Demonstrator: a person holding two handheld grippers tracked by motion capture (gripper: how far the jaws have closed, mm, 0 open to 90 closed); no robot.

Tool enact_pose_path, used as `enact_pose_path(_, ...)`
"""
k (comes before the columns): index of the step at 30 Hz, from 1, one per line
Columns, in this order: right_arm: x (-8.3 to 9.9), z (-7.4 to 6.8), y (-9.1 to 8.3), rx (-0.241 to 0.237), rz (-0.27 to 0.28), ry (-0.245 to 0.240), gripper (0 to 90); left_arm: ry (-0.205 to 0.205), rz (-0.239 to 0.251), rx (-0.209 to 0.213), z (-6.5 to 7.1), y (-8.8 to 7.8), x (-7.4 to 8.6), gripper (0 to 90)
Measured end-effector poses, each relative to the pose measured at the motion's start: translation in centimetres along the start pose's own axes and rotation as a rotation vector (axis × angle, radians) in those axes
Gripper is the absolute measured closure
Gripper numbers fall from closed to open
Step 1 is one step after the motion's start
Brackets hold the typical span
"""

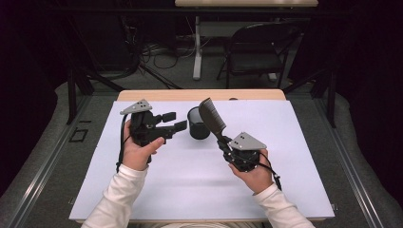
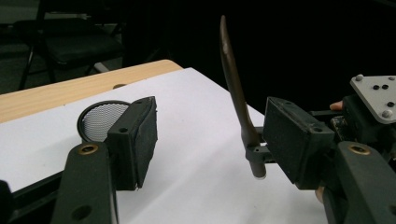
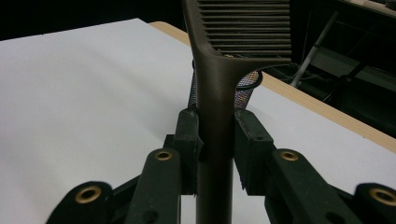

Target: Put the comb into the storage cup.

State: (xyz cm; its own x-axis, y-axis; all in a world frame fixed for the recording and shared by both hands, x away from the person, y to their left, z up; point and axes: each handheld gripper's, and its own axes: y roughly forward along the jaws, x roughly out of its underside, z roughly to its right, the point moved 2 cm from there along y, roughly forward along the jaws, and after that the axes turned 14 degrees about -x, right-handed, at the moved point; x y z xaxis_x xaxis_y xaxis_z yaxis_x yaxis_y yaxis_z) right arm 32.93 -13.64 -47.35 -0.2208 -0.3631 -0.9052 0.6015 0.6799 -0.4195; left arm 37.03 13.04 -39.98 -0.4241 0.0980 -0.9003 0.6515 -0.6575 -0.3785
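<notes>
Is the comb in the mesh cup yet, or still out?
Out. The right gripper clamps the comb by its handle, raised beside the mesh cup, not inside it.

The right gripper point(image 3: 215, 140) has its two black jaws clamped on the handle of a dark comb point(image 3: 219, 93) — teeth end up, rising past the top of the view. Just behind it stands a black mesh cup point(image 3: 245, 91) on the white table cover point(image 3: 84, 102), with the wooden table edge point(image 3: 327, 112) and a folding chair point(image 3: 355, 70) farther off.
</notes>
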Motion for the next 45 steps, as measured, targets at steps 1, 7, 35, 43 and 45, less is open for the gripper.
enact_pose_path(1, 0.0, 0.0, 0.0, -0.001, -0.002, 0.001, 72.6, -0.004, -0.002, 0.002, 0.1, 0.1, -0.1, 35.5)
enact_pose_path(7, 0.0, -0.2, -0.1, 0.0, 0.008, -0.012, 72.7, -0.003, -0.004, 0.039, 0.6, 0.3, 0.1, 35.8)
enact_pose_path(35, 0.7, -2.7, 0.9, -0.014, -0.006, -0.084, 72.7, -0.043, -0.018, 0.103, 1.3, 1.9, 1.9, 41.9)
enact_pose_path(43, 0.9, -3.7, 1.3, -0.02, -0.012, -0.116, 72.6, -0.051, -0.01, 0.096, 1.2, 1.9, 2.0, 43.3)
enact_pose_path(45, 0.9, -3.9, 1.4, -0.023, -0.012, -0.117, 72.6, -0.058, -0.016, 0.088, 1.1, 1.9, 2.1, 43.0)
